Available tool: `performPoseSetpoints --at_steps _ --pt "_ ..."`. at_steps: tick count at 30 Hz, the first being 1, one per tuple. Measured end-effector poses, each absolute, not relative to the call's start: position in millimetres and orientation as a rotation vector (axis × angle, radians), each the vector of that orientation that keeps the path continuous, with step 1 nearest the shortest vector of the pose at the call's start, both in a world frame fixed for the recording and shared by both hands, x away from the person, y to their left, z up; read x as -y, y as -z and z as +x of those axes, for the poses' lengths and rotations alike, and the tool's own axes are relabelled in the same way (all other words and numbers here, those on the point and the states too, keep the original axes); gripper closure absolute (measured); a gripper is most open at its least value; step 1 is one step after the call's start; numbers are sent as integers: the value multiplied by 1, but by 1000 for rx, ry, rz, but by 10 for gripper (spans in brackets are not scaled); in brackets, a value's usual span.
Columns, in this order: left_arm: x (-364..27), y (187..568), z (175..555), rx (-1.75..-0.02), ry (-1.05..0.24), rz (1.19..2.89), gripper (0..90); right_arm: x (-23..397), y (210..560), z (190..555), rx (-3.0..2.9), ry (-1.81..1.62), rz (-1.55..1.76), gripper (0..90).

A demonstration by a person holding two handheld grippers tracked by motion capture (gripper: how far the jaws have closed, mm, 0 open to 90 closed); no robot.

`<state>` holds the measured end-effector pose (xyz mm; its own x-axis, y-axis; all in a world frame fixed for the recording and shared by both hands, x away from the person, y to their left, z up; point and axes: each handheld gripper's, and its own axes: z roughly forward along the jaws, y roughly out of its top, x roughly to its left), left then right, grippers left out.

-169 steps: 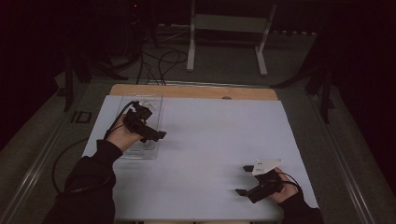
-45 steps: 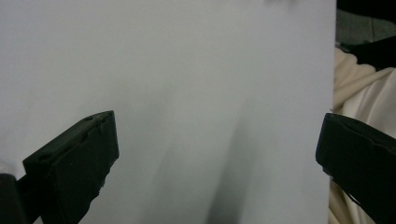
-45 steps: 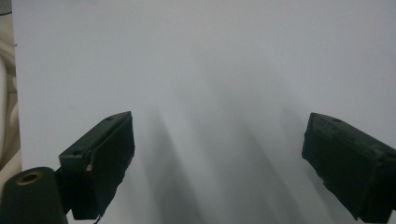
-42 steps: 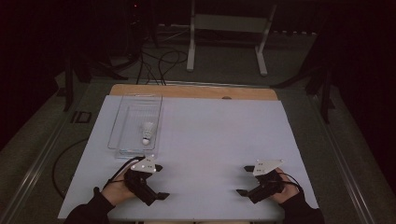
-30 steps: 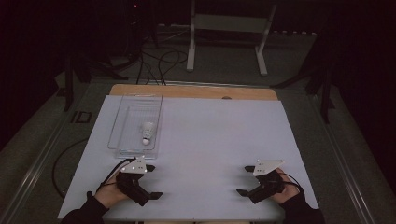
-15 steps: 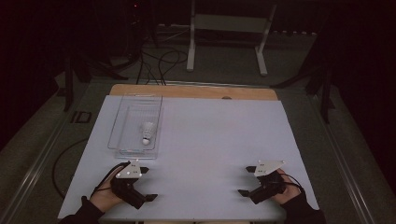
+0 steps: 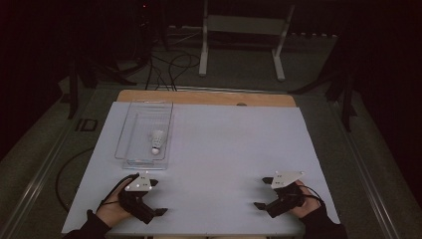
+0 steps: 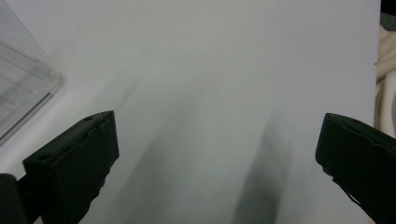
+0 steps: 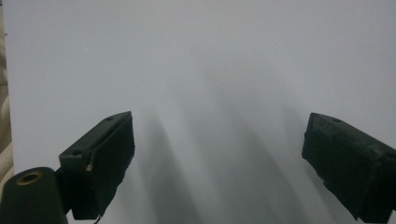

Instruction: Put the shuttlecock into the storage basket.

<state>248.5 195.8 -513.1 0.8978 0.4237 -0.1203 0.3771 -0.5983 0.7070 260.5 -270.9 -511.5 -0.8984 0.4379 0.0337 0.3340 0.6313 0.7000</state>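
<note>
Nearest the person, the left gripper (image 7: 155, 197) and right gripper (image 7: 262, 193) rest on the white counter (image 7: 229, 149), both with jaws spread wide and empty. Farther off, a shuttlecock (image 7: 157, 141) lies inside the clear tray (image 7: 125, 144). It looks very light and crushable; the firm cork base seems the safest place to grip it.

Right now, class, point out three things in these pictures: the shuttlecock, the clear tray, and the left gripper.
shuttlecock (image 7: 157, 140), high view, on its white feather skirt.
clear tray (image 7: 127, 130), high view, on its left wall.
left gripper (image 7: 157, 197), high view, midway between its two open fingertips.
</note>
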Motion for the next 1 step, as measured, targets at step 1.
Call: performPoseSetpoints --at_steps 1 --pt "-196 512 248 -568 -76 2265 1 271 512 260 -2710 -1119 642 95"
